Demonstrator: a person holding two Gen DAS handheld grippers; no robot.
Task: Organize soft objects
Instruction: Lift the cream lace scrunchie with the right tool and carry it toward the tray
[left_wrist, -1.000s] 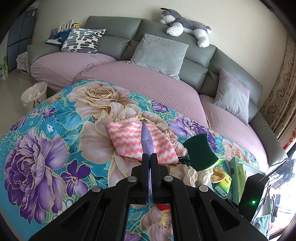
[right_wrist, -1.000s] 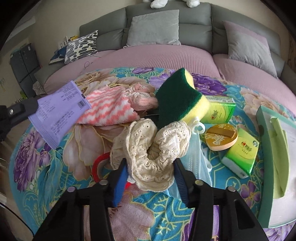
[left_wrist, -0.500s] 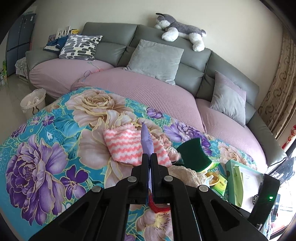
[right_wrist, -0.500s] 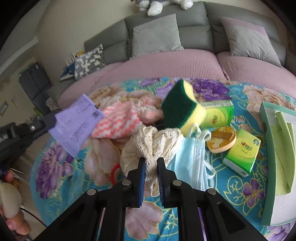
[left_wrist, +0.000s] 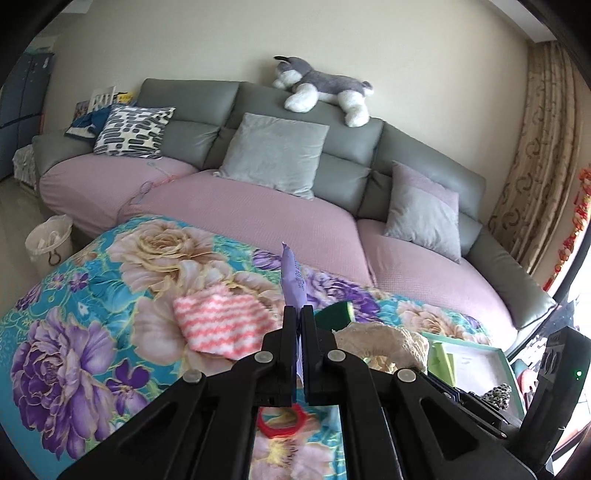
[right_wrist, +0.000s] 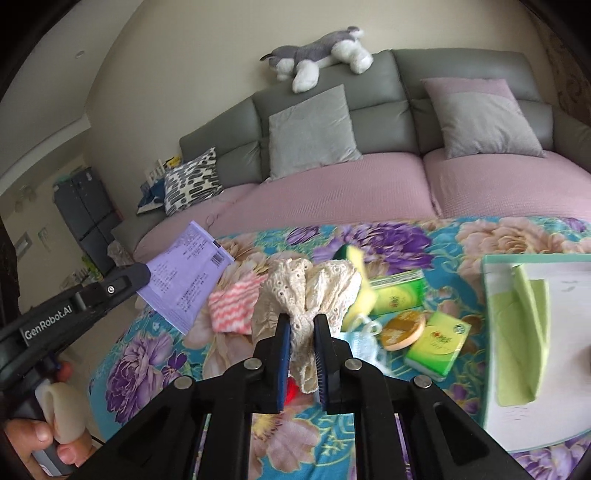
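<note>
My left gripper (left_wrist: 299, 312) is shut on a purple paper slip (left_wrist: 291, 280), held edge-on above the floral table; the slip also shows flat in the right wrist view (right_wrist: 184, 280). My right gripper (right_wrist: 300, 325) is shut on a cream lace cloth (right_wrist: 306, 291) and holds it lifted above the table. The cloth shows in the left wrist view (left_wrist: 380, 343) too. A pink and white striped cloth (left_wrist: 221, 321) lies on the table. A green and yellow sponge (right_wrist: 354, 266) lies behind the lace cloth.
A pale green tray (right_wrist: 495, 332) sits at the table's right. Two green tissue packs (right_wrist: 436, 345), a round wooden lid (right_wrist: 402, 328), a blue face mask (right_wrist: 360, 343) and a red ring (left_wrist: 277, 421) lie on the floral cloth (left_wrist: 74, 332). The sofa (left_wrist: 258, 221) is behind.
The right gripper closed on the lace cloth and lifted it off the table. Both grippers rose and tilted up, the left one still holding the purple slip.
</note>
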